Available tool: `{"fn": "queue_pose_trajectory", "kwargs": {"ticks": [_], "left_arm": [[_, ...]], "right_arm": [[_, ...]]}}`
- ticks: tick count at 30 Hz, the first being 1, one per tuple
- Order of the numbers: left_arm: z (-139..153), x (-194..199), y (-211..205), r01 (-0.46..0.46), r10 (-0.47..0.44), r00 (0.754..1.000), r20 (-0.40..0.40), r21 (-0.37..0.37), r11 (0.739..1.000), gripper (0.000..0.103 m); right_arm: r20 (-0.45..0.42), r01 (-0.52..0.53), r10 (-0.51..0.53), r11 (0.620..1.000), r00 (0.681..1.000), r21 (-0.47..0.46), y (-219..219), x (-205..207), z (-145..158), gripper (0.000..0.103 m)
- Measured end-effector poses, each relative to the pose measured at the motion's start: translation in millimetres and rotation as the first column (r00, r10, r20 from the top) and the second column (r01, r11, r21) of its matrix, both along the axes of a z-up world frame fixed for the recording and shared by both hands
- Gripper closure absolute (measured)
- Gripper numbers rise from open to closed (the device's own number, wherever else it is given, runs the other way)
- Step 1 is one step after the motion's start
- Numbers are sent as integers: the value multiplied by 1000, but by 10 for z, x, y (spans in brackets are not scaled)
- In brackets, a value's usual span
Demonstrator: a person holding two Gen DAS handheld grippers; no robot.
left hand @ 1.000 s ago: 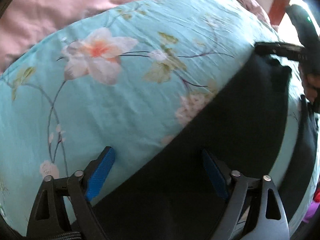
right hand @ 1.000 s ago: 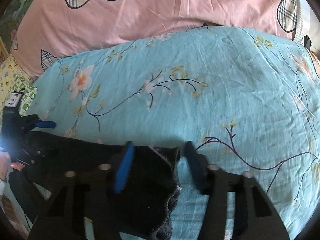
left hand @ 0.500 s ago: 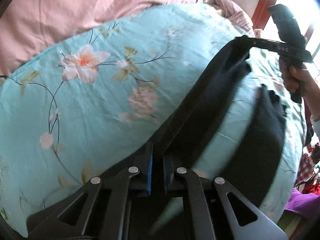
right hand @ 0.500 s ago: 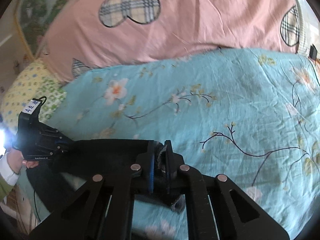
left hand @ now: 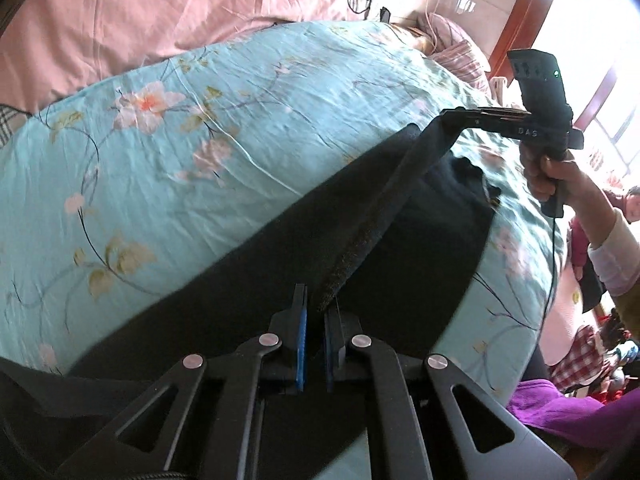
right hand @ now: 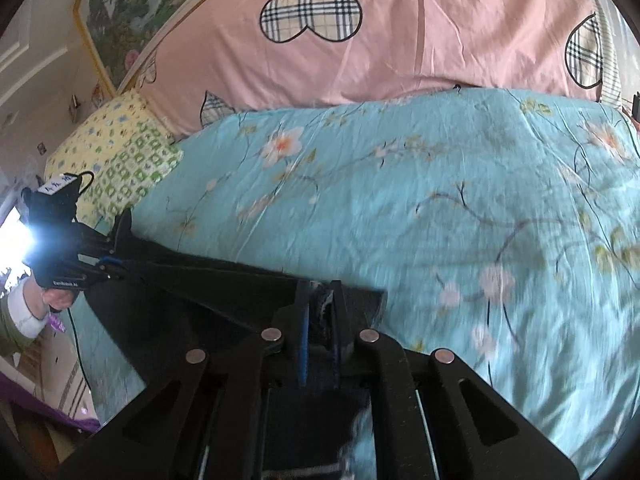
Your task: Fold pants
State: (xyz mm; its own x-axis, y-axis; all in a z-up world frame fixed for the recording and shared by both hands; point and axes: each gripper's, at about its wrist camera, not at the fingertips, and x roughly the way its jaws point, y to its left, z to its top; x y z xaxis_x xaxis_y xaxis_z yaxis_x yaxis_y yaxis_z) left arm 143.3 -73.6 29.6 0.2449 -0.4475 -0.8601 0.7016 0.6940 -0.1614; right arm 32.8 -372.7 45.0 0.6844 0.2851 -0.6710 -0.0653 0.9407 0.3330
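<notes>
Black pants [left hand: 400, 248] lie across a teal floral bedsheet [left hand: 180, 152]. My left gripper [left hand: 315, 312] is shut on one end of a raised edge of the pants. That edge runs taut up to my right gripper [left hand: 450, 116], held by a hand [left hand: 552, 176] at the right. In the right wrist view my right gripper [right hand: 320, 304] is shut on a bunched bit of the pants [right hand: 180, 300], and my left gripper [right hand: 114, 262] pinches the far end at the left. The lifted layer hangs above the rest of the pants.
A pink quilt with plaid hearts [right hand: 400, 40] lies along the far side of the bed. A yellow-green pillow [right hand: 120, 152] is at the far left corner. Purple cloth [left hand: 560, 412] and clutter sit beyond the bed's near right edge, under a bright window.
Both grippers went from open around the pants' edge to shut on it. They have since risen and carried the edge across the bed, pulling it taut between them.
</notes>
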Motion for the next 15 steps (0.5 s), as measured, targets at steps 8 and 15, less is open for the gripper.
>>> {"fn": "queue_pose_trajectory", "kwargs": {"ticks": [8, 15], "left_arm": [[-4, -400, -2, -12, 12, 1000, 7, -23, 1000, 99], [-67, -644, -22, -9, 9, 1000, 2, -25, 1000, 98]], "right_arm": [[27, -23, 23, 1000, 999, -20, 41, -328, 30, 94], [29, -32, 34, 998, 999, -46, 108, -571, 48, 94]]}}
